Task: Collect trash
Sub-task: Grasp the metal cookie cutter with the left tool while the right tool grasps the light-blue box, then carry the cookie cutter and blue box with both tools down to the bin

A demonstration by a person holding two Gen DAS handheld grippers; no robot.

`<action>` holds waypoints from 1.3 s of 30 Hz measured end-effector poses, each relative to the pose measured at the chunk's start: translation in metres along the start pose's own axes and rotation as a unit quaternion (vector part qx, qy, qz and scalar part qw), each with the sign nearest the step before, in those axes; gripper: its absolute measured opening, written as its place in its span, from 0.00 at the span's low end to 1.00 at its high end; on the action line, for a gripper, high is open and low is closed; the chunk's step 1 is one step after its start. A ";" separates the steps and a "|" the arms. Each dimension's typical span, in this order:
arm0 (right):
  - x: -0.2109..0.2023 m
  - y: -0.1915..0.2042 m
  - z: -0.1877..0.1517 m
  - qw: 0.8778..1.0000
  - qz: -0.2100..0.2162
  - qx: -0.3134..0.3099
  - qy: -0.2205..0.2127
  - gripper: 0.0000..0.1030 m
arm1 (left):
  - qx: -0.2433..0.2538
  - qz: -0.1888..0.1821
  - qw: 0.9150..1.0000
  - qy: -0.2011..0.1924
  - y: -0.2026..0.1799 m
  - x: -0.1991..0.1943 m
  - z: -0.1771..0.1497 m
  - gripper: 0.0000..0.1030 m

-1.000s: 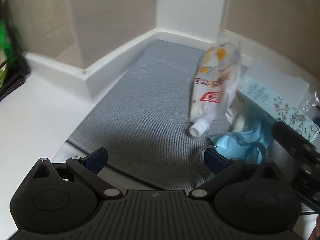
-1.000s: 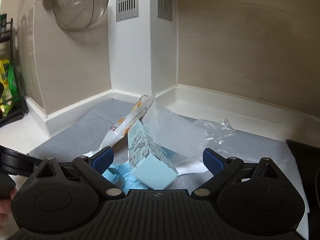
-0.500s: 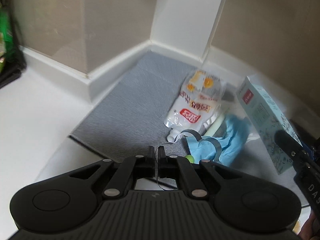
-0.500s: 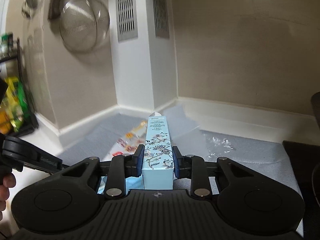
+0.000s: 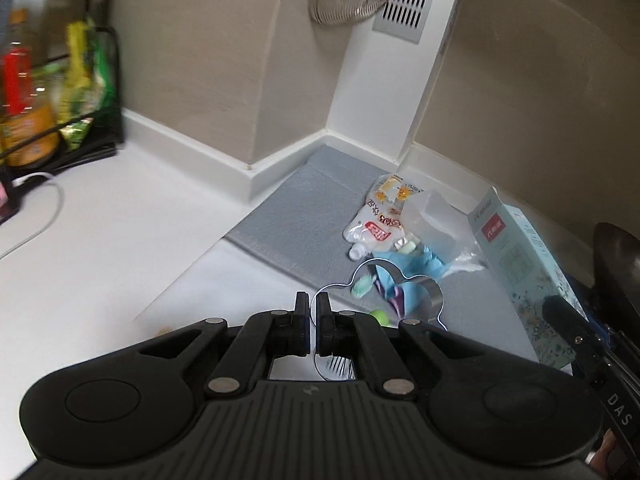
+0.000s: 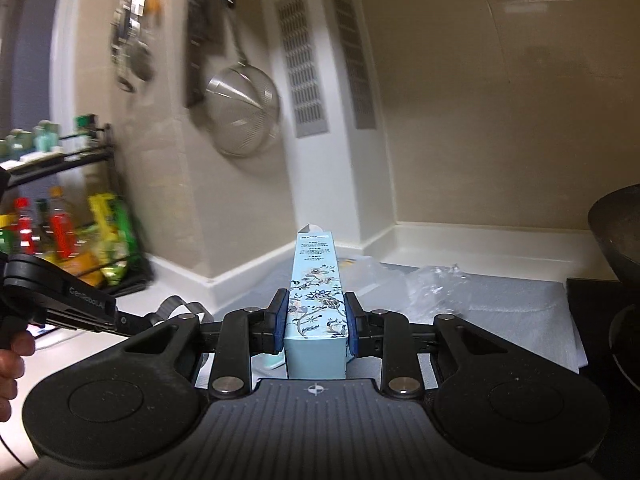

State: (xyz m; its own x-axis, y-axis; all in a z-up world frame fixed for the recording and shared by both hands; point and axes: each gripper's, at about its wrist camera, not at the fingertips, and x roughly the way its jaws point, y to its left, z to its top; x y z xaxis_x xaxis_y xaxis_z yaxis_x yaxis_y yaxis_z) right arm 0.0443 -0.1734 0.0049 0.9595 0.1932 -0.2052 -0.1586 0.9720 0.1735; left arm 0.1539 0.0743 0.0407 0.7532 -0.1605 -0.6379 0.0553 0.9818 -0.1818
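My right gripper (image 6: pixel 314 312) is shut on a tall light-blue floral carton (image 6: pixel 316 300), held off the counter. The left wrist view shows the same carton (image 5: pixel 520 264) at the right. My left gripper (image 5: pixel 313 320) is shut on the edge of a thin, clear, cloud-shaped plastic piece (image 5: pixel 434 300), which hangs just right of its fingers. Beyond it, on a grey mat (image 5: pixel 304 208), lie a white spouted pouch with a red label (image 5: pixel 380 220), a crumpled blue item (image 5: pixel 420 264) and clear plastic wrap (image 5: pixel 432 220).
A black rack of bottles and packets (image 5: pixel 60 112) stands at the left, a white cable (image 5: pixel 44 216) in front of it. A wire strainer (image 6: pixel 240 116) hangs on the wall. A dark wok (image 6: pixel 616 232) sits at the right. A hand (image 6: pixel 12 360) shows at the left.
A second ago both grippers were open over the trash heap. The left has since shut on the clear plastic piece and the right on the carton, and both have risen and drawn back.
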 end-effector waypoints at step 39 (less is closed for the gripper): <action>-0.123 0.069 -0.177 0.969 0.062 -0.042 0.236 0.29 | -0.003 0.055 0.990 0.130 0.079 -0.077 -0.247 0.02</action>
State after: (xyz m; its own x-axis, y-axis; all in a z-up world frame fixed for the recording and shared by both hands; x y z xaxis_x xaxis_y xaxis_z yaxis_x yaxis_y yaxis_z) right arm -0.1254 -0.1064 -0.1282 0.7212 0.3304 -0.6088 -0.3035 0.9408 0.1510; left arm -0.0614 0.1389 -0.1098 0.5610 -0.0746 -0.8244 -0.0216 0.9943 -0.1046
